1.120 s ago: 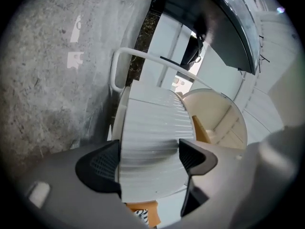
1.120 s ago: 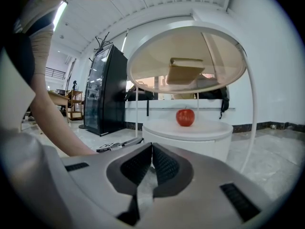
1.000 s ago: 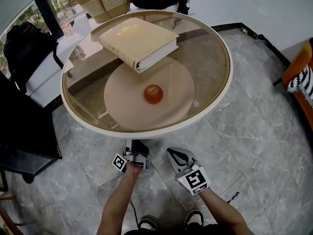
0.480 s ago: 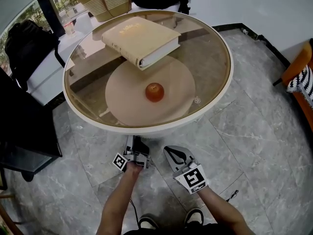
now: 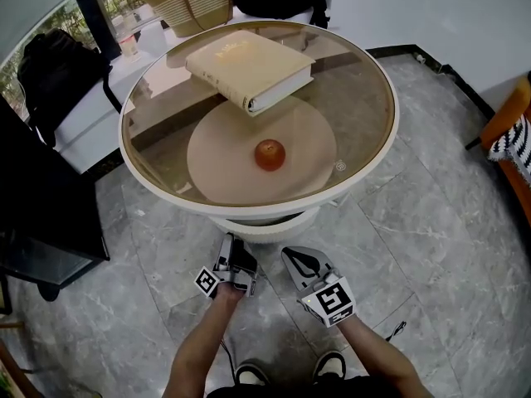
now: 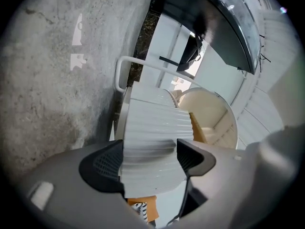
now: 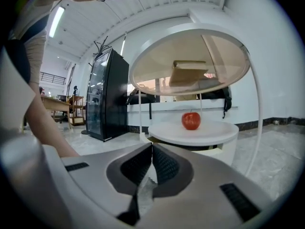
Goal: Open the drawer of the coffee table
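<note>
The round coffee table [image 5: 383, 152] has a glass top over a lower white shelf [image 7: 209, 130]. Its drawer is the white ribbed drum under that shelf, and its curved front [image 5: 267, 226] [image 6: 150, 128] stands out a little past the table's rim. My left gripper [image 5: 236, 245] [image 6: 148, 159] holds that front between its jaws, which have just been closing, with a pad on each side. My right gripper [image 5: 294, 258] [image 7: 152, 163] hangs beside it near the floor, shut with nothing in it.
A thick cream book [image 5: 249, 69] lies on the glass top and a red apple [image 5: 270, 154] [image 7: 191, 120] sits on the lower shelf. A woven bag [image 5: 189, 2] and a dark backpack [image 5: 62, 65] stand behind. A black cabinet [image 7: 107, 97] stands at the left, an orange chair [image 5: 510, 118] at the right.
The drawer's white front now shows beyond the table's near rim, where it was hidden before. My left gripper has shifted slightly with it. The right gripper has stayed where it was.
</note>
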Tool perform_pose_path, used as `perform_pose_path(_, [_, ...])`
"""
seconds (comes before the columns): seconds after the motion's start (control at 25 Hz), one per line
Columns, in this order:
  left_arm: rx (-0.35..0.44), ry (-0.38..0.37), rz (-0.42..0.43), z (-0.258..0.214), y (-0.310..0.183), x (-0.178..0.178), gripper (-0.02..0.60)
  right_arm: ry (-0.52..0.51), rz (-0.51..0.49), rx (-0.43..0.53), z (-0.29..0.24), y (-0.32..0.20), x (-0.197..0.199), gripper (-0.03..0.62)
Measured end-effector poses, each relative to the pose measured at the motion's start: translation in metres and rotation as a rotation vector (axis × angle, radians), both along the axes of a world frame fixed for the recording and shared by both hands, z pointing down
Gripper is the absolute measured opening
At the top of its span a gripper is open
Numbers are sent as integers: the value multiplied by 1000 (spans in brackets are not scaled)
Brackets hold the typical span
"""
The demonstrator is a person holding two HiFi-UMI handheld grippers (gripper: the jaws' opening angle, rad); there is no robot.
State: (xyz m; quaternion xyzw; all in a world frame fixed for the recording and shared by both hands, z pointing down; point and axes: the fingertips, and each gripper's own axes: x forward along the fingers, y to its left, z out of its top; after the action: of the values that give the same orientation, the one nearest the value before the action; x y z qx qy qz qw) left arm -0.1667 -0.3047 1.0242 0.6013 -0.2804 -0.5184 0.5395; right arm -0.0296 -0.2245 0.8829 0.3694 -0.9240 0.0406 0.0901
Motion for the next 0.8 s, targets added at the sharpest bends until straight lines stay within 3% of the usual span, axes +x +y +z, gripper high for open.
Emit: perform_pose_path(0.8, [-1, -33, 82, -3, 78, -2, 357, -6, -38, 36, -25, 27, -2, 6])
